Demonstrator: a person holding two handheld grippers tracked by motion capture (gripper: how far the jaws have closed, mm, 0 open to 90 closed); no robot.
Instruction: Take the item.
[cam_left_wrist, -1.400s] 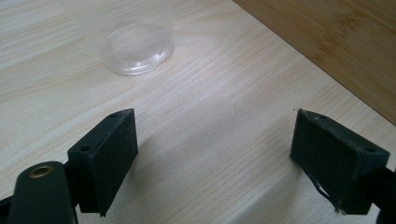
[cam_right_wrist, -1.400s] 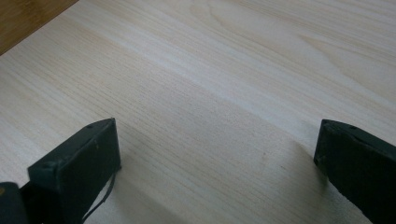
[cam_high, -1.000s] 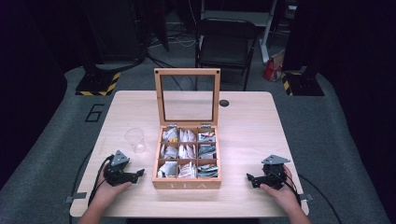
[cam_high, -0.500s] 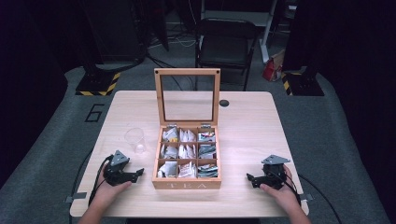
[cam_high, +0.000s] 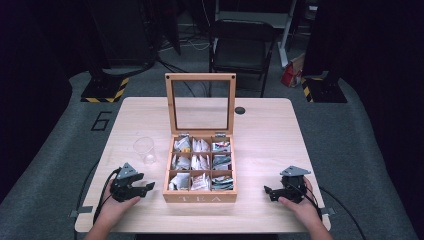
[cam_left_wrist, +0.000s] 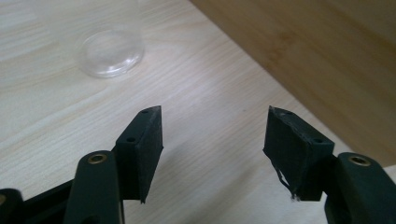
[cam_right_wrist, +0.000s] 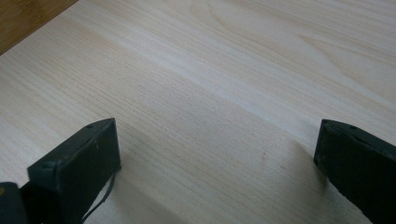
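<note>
Dark floor and black stands ring a pale wooden tabletop (cam_high: 260, 125), with a folding chair (cam_high: 241, 47) behind its far edge. At the middle of the tabletop stands a wooden tea box (cam_high: 200, 172), its glass-paned lid (cam_high: 200, 102) raised upright at the back. Its nine compartments hold paper tea packets (cam_high: 200, 162), standing or leaning in their cells; none looks lifted out. Just left of the box, and apart from it, stands a clear plastic cup (cam_high: 144, 149), which looks empty; the left gripper view catches its base (cam_left_wrist: 111, 52) ahead and to the left of the fingers.

Near the front edge, the left gripper (cam_high: 146, 188) rests in the person's hand left of the box, pointing toward the box's side wall (cam_left_wrist: 317, 60). Its fingers (cam_left_wrist: 144, 149) stand wide apart with only bare wood between them. The right gripper (cam_high: 269, 192) lies well to the right of the box, also aimed inward, its fingers (cam_right_wrist: 79, 161) spread wide over bare tabletop and holding nothing.

By the look of it, the work is at its very start: the box is already open, which would be the first step done, but no packet has been gripped and the cup holds nothing. What seems left is everything else: reaching into a compartment, pinching a packet, and carrying it out, perhaps to the cup.
</note>
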